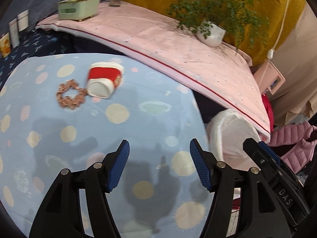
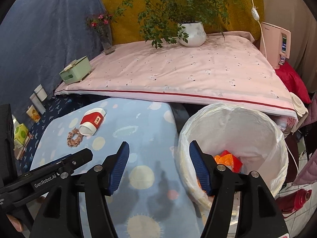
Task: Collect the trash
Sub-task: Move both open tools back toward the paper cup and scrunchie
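A red and white paper cup [image 1: 104,82] lies on its side on the light blue dotted tablecloth [image 1: 138,119], touching a pink scrunchie [image 1: 69,97]. Both show in the right wrist view too: the cup [image 2: 91,122] and the scrunchie [image 2: 74,137]. My left gripper [image 1: 159,164] is open and empty, above the cloth, well short of the cup. My right gripper [image 2: 159,164] is open and empty, over the table's right edge beside a white-lined trash bin [image 2: 263,123] holding orange and red wrappers [image 2: 228,159]. The bin's rim shows in the left wrist view [image 1: 229,132].
A higher pink-covered surface [image 2: 178,75] behind carries a potted plant [image 2: 192,32], a glass vase [image 2: 107,39] and a green box [image 2: 76,70]. Cans and boxes [image 2: 36,103] line the left. A pink appliance [image 2: 277,43] and a red flask [image 2: 295,198] are at the right.
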### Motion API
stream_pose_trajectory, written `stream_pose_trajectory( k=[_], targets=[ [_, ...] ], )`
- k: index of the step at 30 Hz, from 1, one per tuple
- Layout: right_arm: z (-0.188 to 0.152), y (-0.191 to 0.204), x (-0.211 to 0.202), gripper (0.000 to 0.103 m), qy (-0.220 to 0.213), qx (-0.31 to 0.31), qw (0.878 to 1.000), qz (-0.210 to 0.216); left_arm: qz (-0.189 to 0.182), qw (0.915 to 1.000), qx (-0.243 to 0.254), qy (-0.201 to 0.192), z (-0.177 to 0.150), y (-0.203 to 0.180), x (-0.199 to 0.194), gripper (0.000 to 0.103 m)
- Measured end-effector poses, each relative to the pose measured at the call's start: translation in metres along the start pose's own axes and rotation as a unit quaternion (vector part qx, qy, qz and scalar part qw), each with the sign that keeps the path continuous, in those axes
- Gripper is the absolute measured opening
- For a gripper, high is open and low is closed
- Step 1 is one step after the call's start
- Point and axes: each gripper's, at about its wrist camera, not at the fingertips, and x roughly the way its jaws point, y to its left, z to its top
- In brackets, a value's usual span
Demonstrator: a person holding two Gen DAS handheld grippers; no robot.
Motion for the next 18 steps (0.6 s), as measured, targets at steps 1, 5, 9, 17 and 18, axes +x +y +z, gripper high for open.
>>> stream_pose_trajectory(
  k=[1,5,9,17,18],
  targets=[
    [0.000,0.006,0.003,0.062,0.003,-0.001,1.000,0.002,0.008,1.0000,-0.004,-0.001,0.000,0.008,-0.001,0.060],
    [-0.003,0.026,0.012,0.062,0.017,-0.005,1.000,0.013,0.042,0.9988,-0.027,-0.002,0.000,0.042,-0.003,0.061],
    [-0.005,0.049,0.024,0.062,0.031,-0.013,0.999,0.025,0.071,0.9961,-0.053,-0.009,0.002,0.078,-0.005,0.061],
    [-0.007,0.098,0.051,0.071,0.047,-0.041,0.997,0.044,0.115,0.9904,-0.075,-0.016,0.011,0.139,-0.003,0.061],
    [-0.007,0.105,0.056,0.071,0.049,-0.044,0.997,0.047,0.115,0.9902,-0.079,-0.015,0.013,0.145,-0.002,0.061]
  ],
)
